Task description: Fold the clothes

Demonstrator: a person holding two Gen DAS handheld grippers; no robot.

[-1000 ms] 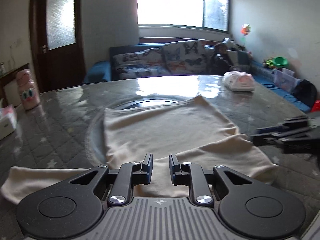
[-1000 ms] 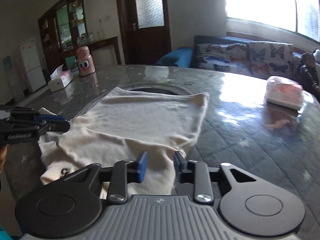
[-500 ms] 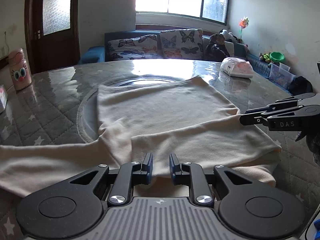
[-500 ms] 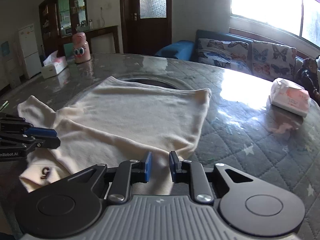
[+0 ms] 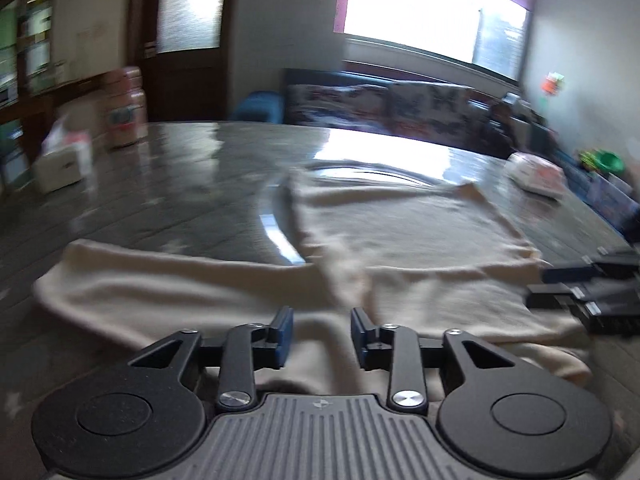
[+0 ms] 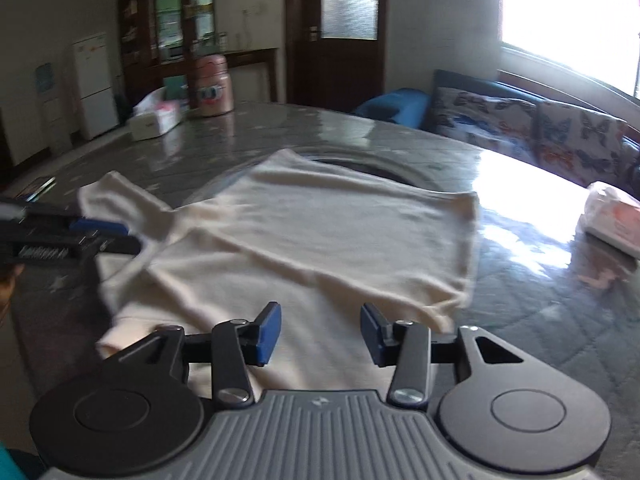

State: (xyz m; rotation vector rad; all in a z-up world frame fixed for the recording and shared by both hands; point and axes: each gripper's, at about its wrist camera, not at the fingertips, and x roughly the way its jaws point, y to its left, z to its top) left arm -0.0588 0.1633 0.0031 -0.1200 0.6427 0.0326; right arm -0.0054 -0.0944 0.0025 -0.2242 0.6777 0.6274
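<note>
Lying flat on the bench [image 6: 520, 280], the cream T-shirt [image 6: 340, 232] is partly folded. Both the left claw [image 5: 322, 334] and right claw [image 6: 320, 332] are spreading, pinching nothing, cloth beneath them.

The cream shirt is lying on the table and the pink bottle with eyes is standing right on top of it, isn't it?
Not quite. The cream shirt does lie on the table, but the pink bottle stands on the table's far side, apart from the shirt, next to a tissue box. The right wrist view shows it.

Cream garment [image 6: 340, 240]; grey star-quilted table [image 6: 540, 300]; butterfly-print cushions [image 6: 520, 128].
</note>
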